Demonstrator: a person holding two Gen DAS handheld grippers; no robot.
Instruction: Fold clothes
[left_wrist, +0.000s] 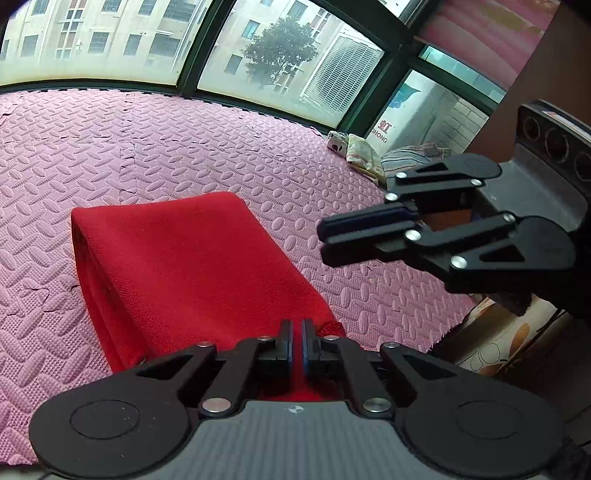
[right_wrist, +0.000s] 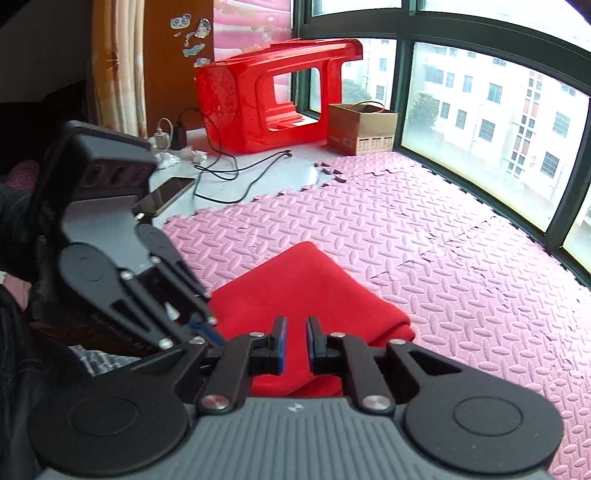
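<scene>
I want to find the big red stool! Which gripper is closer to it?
Left. The left gripper sits on the side toward the red stool, which lies tipped by the window; the right gripper is further back, over the red cloth.

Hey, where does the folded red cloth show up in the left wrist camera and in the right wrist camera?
Left wrist view: the folded red cloth lies centre-left, running from mid-frame down to the bottom.
Right wrist view: the same cloth sits low in the centre, running down to the bottom.
Shared landmark: the pink foam mat under it, bordered by the window frame.
</scene>
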